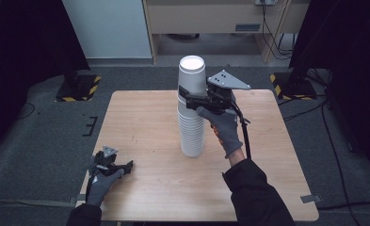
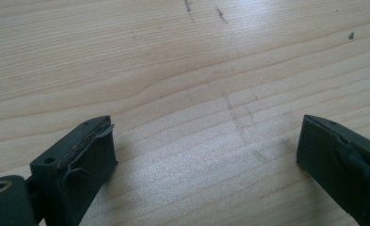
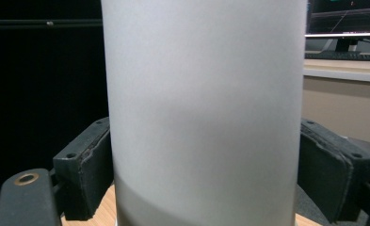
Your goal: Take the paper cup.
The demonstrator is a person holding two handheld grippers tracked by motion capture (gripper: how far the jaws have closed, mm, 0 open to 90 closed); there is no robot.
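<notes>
Right gripper (image 1: pixel 188 97) has its jaws on both sides of the top cup (image 1: pixel 192 75) of a tall white cup stack (image 1: pixel 191 127), w/ the pads touching the cup wall, so it holds that cup. Stack stands upright near the middle of the wooden table (image 1: pixel 145 117). Left gripper (image 1: pixel 121 165) lies low at the table's front left corner, jaws wide apart w/ bare wood between them.

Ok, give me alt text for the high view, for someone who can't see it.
A tall stack of white cups stands on a wooden table, and the right gripper has its jaws around the stack near the top. The left gripper rests open on the table by the near left corner, held in a gloved hand.
</notes>
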